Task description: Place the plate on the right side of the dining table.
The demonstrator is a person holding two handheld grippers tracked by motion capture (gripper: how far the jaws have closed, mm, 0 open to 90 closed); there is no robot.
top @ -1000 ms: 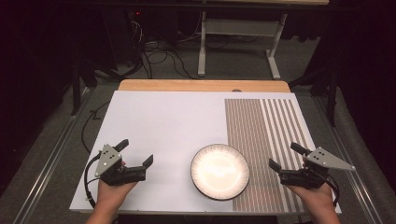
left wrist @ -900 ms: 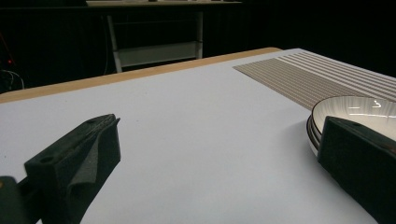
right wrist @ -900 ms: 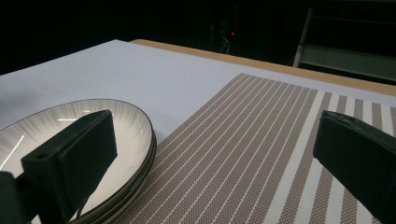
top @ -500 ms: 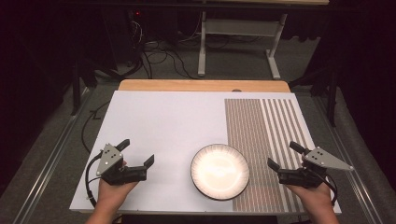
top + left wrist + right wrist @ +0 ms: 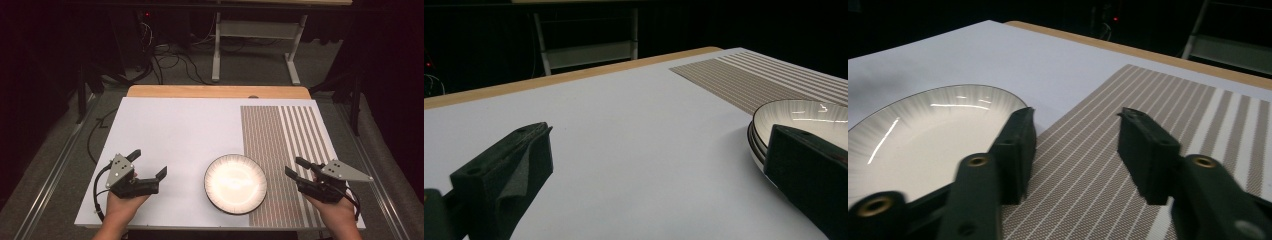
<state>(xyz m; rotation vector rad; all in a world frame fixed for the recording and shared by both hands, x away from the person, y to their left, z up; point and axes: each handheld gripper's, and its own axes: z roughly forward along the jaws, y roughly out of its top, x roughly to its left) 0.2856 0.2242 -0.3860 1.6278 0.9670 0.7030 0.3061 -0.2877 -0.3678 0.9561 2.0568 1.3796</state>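
A white ribbed plate (image 5: 235, 183) with a dark rim lies near the table's front edge, half on the white cover and touching the striped placemat (image 5: 285, 150). My left gripper (image 5: 149, 162) rests on the cover left of the plate, jaws wide open with nothing between them. In the left gripper view the gripper (image 5: 659, 137) faces the plate (image 5: 804, 117) at the right. My right gripper (image 5: 294, 166) sits on the placemat just right of the plate. Its jaws have just been closing and stand part open with nothing between them. The right gripper view shows the gripper (image 5: 1078, 120) over the placemat (image 5: 1108, 165), plate (image 5: 923, 135) beside its left jaw.
A wooden table edge (image 5: 215, 91) runs along the back of the white cover (image 5: 175, 130). Behind the table a metal stand (image 5: 255, 30) and loose cables (image 5: 170, 65) sit on the dark floor. Rails run along both sides.
The right gripper's jaws have come closer together. Both hands have stayed where they were, and the plate has not moved.
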